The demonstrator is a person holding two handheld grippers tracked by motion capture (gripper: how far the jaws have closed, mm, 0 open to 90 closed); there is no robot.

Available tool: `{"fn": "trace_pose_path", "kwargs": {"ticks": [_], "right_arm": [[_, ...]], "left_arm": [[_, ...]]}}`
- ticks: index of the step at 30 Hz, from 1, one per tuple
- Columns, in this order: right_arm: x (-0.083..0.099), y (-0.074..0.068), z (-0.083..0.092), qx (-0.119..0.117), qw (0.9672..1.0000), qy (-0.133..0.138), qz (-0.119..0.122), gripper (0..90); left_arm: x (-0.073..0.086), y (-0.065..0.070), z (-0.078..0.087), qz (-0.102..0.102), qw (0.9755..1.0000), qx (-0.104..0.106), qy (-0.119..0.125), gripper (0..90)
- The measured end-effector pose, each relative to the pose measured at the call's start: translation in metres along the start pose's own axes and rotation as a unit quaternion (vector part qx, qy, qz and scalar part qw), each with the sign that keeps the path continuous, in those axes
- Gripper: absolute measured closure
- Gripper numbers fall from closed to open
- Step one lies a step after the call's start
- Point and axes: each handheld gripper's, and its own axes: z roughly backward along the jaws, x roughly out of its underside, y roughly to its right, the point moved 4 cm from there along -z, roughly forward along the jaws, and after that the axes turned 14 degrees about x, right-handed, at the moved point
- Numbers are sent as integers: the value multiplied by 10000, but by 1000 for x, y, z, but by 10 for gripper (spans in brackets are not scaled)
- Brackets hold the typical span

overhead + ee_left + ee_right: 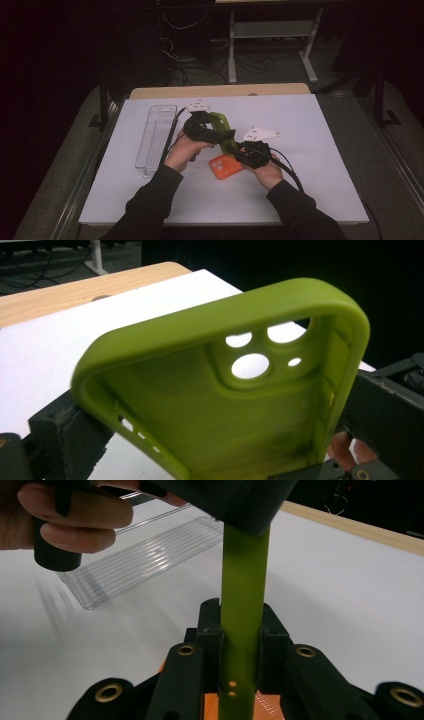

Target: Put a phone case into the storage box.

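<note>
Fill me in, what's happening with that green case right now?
A person holds the green phone case in the air between both grippers. The right gripper has its jaws clamped on the case's thin edge, and the left gripper grips it across its width, hollow side towards its camera. An orange phone lies on the white table just below, and a clear plastic tray sits to the left.

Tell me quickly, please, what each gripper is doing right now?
Left gripper: shut on the green case.
Right gripper: shut on the green case.
</note>
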Motion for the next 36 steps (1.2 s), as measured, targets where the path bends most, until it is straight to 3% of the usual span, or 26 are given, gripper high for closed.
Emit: {"fn": "trace_pose_path", "kwargs": {"ticks": [8,22,31,33,36], "right_arm": [[0,0,0,30,10000,13,34,753],[2,0,-2,92,9999,-76,84,752],[4,-1,-4,27,9998,-130,122,744],[4,-2,-5,7,9998,-149,127,711],[5,-1,-5,-1,9997,-193,128,585]], "left_arm": [[-1,-2,2,-15,9999,-30,124,67],[1,-1,2,130,9996,-25,267,114],[1,0,2,142,9997,15,212,135],[1,0,2,131,9998,19,176,138],[1,0,1,125,9998,-20,163,140]]}}
